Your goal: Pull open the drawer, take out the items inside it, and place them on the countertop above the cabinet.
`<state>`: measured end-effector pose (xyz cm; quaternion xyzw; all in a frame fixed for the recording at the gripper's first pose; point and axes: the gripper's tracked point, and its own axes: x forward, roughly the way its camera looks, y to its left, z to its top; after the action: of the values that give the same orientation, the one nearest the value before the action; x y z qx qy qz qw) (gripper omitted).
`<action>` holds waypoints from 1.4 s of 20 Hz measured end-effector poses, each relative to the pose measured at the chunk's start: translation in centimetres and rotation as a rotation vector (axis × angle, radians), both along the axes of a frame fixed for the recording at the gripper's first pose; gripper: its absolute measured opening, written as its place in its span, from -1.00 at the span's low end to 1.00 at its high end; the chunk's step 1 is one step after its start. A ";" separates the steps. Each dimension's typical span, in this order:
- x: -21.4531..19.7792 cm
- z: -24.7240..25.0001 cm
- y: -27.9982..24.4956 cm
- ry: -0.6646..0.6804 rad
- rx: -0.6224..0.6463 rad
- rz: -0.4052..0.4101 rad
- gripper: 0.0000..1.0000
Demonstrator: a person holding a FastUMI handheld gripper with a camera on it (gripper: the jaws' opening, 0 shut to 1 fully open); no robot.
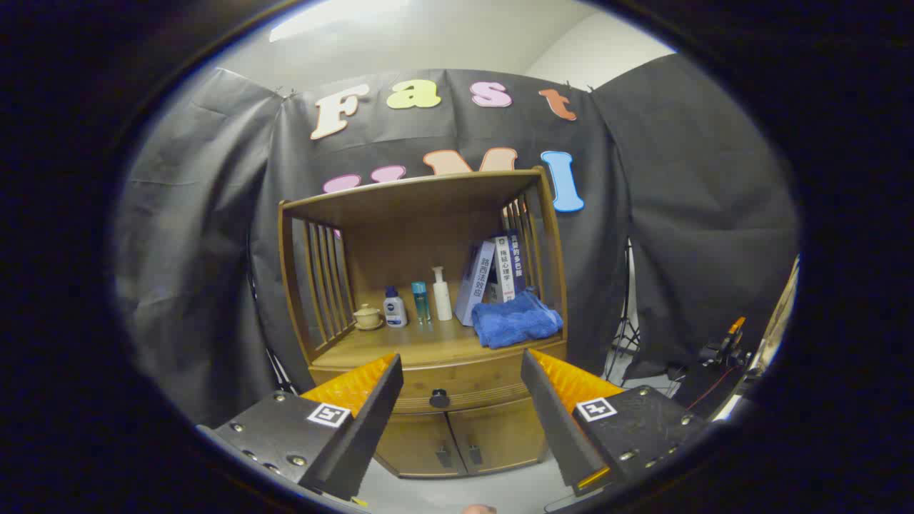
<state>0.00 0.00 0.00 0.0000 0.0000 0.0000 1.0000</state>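
Fingers point(462, 371) spread wide, empty; closed drawer point(457, 389) just beyond.

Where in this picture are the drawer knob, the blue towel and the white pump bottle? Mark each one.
drawer knob point(439, 398), gripper view: centre of the dark round knob, seen between the open jaws.
blue towel point(515, 321), gripper view: middle of the folded cloth.
white pump bottle point(443, 298), gripper view: on its body.
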 end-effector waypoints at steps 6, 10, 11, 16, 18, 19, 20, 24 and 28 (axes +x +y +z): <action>0.3 -0.5 0.3 -0.006 -0.052 0.010 0.98; 0.7 -1.5 0.1 0.006 -0.065 0.010 0.98; 0.8 -1.7 0.1 0.009 -0.057 0.010 0.99; 1.6 -3.6 0.6 0.040 -0.043 0.022 0.99; 2.1 -4.6 0.5 0.049 -0.067 0.018 0.98; 2.4 -5.1 0.6 0.050 -0.073 0.024 0.98; 2.9 -5.5 0.8 0.048 -0.077 0.027 0.98; 5.5 -8.5 1.5 0.048 -0.095 0.032 0.98; 9.5 -12.2 2.9 0.060 -0.072 0.044 0.99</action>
<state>9.49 2.86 -12.23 -0.0360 0.0300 0.0220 0.9987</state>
